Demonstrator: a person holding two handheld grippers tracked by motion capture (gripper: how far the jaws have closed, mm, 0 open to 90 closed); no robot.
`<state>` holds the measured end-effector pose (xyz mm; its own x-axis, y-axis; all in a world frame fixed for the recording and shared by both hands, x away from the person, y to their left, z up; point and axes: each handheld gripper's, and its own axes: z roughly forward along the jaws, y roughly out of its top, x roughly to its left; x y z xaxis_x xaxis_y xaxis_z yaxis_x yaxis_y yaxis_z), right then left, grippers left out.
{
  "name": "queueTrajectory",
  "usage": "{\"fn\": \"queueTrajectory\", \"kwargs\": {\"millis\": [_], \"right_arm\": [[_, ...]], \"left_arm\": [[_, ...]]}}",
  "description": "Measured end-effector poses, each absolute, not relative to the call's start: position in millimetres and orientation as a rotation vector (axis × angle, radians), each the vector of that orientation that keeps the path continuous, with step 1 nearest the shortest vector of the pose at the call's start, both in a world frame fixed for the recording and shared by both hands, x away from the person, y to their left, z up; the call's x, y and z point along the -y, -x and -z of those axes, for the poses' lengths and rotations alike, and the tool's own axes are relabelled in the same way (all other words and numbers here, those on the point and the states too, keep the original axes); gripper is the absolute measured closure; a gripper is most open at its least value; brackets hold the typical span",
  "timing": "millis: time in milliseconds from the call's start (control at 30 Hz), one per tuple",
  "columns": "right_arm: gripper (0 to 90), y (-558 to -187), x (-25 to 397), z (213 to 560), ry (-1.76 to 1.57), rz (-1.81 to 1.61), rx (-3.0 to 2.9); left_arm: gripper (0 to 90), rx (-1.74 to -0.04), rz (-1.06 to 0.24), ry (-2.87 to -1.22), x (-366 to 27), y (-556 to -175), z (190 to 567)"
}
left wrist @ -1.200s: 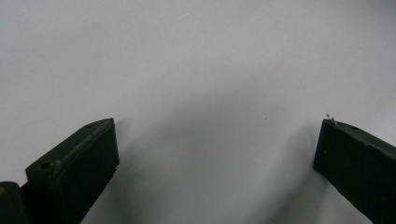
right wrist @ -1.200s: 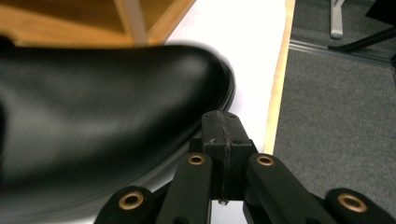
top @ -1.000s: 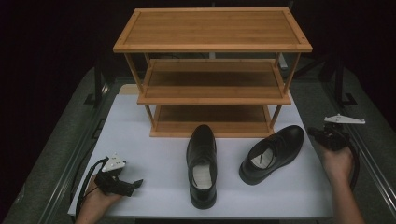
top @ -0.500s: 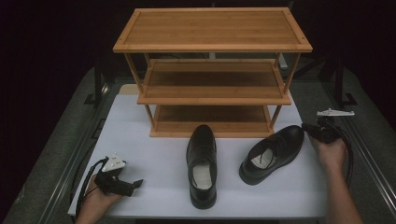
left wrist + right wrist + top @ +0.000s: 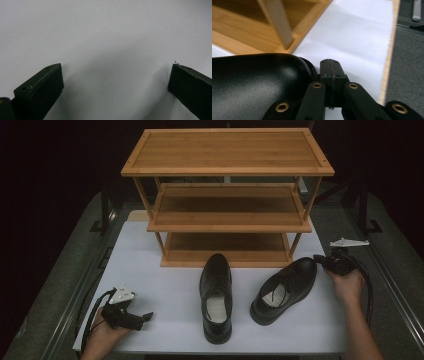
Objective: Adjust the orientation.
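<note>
Two black leather shoes lie on the white table. One shoe points straight at the rack. The other shoe lies angled, its toe to the far right. My right gripper is beside that toe; in the right gripper view the gripper has its jaws pressed together with nothing between them, right next to the glossy toe. My left gripper rests near the table's front left corner. In the left gripper view it stands wide open over bare white surface.
A three-shelf wooden rack stands at the back of the table, all shelves bare; its corner post is just beyond the right gripper. Dark grey floor runs past the table's right edge. A cable trails from the right gripper.
My right gripper has moved left and slightly forward, up against the angled shoe's toe. The left gripper and both shoes have stayed put.
</note>
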<state>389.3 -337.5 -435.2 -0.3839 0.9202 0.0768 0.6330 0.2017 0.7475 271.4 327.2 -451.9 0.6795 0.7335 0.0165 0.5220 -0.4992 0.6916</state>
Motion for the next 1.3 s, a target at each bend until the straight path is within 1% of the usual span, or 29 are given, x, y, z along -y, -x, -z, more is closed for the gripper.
{"fn": "queueTrajectory", "kwargs": {"millis": [200, 400, 600, 767, 867, 1067, 1300], "right_arm": [[90.0, -382.3, 326.9, 437.6, -1.433, -1.048, -2.113], [90.0, -372.9, 304.8, 437.3, -1.363, -1.058, -2.175], [90.0, -368.4, 306.1, 434.0, -1.382, -1.069, -2.148], [90.0, -350.4, 313.2, 422.0, -1.372, -1.079, -2.118], [90.0, -336.4, 315.9, 420.4, -1.365, -1.092, -2.12], [90.0, -299.5, 309.9, 431.4, -1.34, -1.117, -2.194], [90.0, -285.5, 304.1, 445.8, -1.348, -1.13, -2.241]], "left_arm": [[0.0, -0.959, -0.409, -2.214, -327.1, -271.5, 452.2], [0.0, -0.959, -0.41, -2.215, -327.0, -271.4, 452.2], [0.0, -0.959, -0.41, -2.215, -327.1, -271.3, 452.1], [0.0, -0.959, -0.409, -2.216, -327.2, -271.4, 452.1], [0.0, -0.958, -0.409, -2.217, -327.2, -271.3, 452.1], [0.0, -0.959, -0.408, -2.217, -327.2, -271.3, 452.1], [0.0, -0.959, -0.408, -2.217, -327.2, -271.4, 452.0]]}}
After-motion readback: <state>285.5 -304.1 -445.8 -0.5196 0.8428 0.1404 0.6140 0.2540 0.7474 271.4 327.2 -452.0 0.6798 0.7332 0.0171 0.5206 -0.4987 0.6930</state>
